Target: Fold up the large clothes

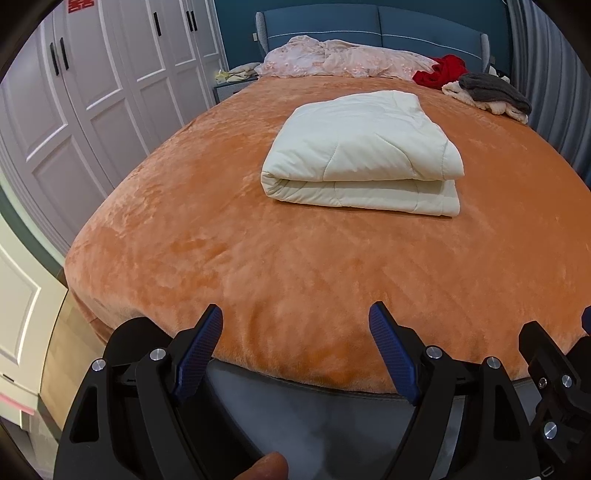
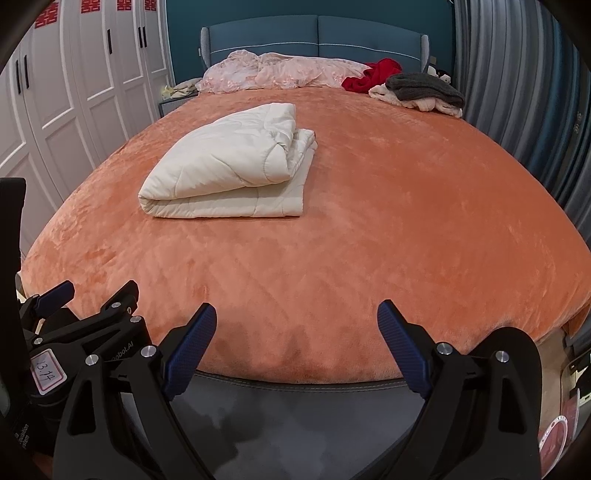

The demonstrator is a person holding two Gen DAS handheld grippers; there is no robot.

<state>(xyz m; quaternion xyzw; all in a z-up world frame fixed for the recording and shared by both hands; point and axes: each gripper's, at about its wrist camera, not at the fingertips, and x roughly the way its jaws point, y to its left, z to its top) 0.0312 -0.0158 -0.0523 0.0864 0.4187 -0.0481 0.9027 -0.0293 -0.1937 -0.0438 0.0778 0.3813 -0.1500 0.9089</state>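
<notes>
L wrist view: left gripper [image 1: 295,315] at foot of bed, jaws wide apart, nothing btwn the blue pads [image 1: 199,350]. Folded cream quilt [image 1: 364,153] lies mid-bed on the orange fleece cover [image 1: 258,258], well apart from gripper, fold edge facing cam, top layer a bit puffed. Pink bedding [image 1: 332,59] bunched at blue headboard [image 1: 373,26]. Red garment [image 1: 441,70] + grey/cream clothes pile [image 1: 491,94] at far R corner. White wardrobe doors [image 1: 92,92] on L side. Part of right gripper's black frame shows at R edge. Fingertip [image 1: 269,467] at bottom edge.

R wrist view: right gripper [image 2: 297,314] also at foot of bed, jaws wide, empty, pads [image 2: 190,350] over the cover edge. Quilt [image 2: 229,166] sits L of centre, well apart from gripper; layered open edges face R. Left gripper [image 2: 92,295] visible bottom L, beside right one; label on its body reads "13.14". Grey curtain [image 2: 517,92] on R. Clothes pile [image 2: 424,90] and red garment [image 2: 373,75] at far R by headboard [image 2: 314,33].
</notes>
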